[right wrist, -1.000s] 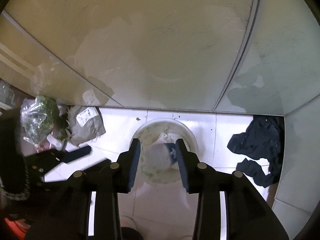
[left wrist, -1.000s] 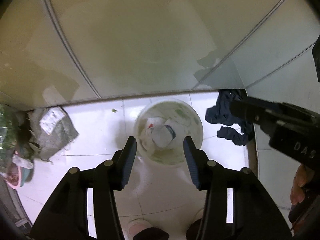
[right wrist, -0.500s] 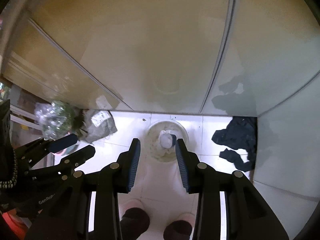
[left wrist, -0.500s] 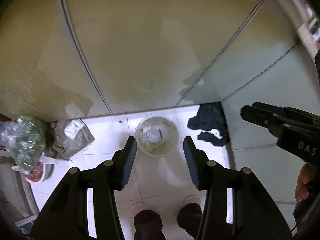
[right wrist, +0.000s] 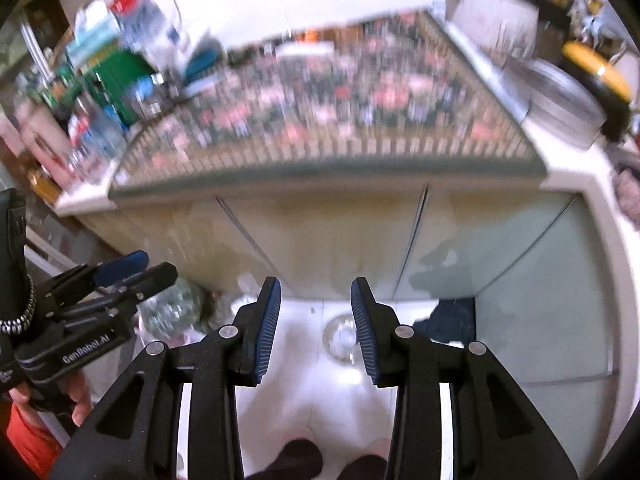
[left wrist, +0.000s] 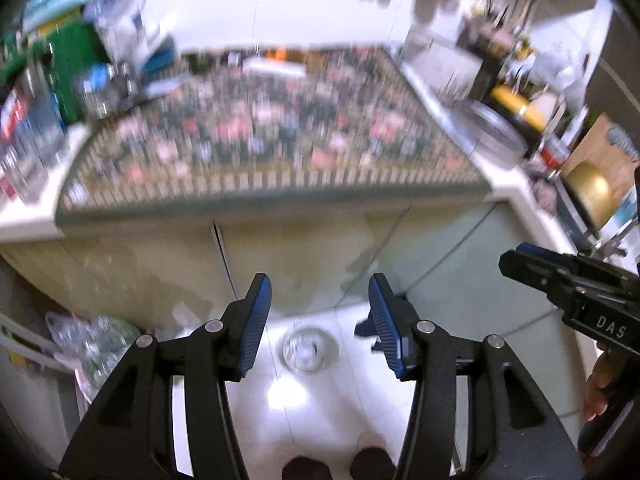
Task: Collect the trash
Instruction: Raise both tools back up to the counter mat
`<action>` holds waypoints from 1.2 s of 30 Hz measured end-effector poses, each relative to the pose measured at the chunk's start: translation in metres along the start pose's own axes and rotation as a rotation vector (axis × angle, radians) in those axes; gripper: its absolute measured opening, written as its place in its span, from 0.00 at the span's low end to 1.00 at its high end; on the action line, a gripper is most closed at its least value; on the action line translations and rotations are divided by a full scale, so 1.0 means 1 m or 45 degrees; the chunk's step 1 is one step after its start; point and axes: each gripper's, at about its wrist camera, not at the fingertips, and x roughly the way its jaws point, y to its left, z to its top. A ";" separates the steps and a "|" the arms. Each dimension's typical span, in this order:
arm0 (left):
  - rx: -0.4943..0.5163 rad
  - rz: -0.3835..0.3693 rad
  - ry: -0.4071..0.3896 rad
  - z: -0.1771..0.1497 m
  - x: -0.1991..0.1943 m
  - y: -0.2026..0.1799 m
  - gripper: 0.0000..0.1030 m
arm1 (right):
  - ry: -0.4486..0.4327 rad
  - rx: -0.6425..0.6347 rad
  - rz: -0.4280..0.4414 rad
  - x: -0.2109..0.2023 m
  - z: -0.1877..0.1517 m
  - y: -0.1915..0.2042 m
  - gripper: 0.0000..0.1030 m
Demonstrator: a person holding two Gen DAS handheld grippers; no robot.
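Left wrist view: left gripper spread, empty, high above bin at lower centre; right gripper likewise, seemingly between pickups.

Black tongs with blue ribbed pads; same black and blue on the other tongs. Floral cloth in pink, green and dark tones, pale-striped border, over a white surface. Pale yellow-green cabinet doors. Glossy white floor. Whitish translucent bin. Dark navy rag. Green box. Yellow-and-black lid. Orange sleeve. Grey metal pan.
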 end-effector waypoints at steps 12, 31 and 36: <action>0.092 0.007 -0.299 0.062 -0.093 0.003 0.87 | -0.388 0.035 -0.120 -0.110 0.044 0.024 0.69; -0.069 0.204 -0.315 0.203 0.020 0.002 0.88 | -0.473 -0.085 -0.042 -0.070 0.175 -0.047 0.71; -0.148 0.243 -0.328 0.235 0.051 0.008 0.88 | -0.406 -0.175 0.010 -0.038 0.224 -0.069 0.71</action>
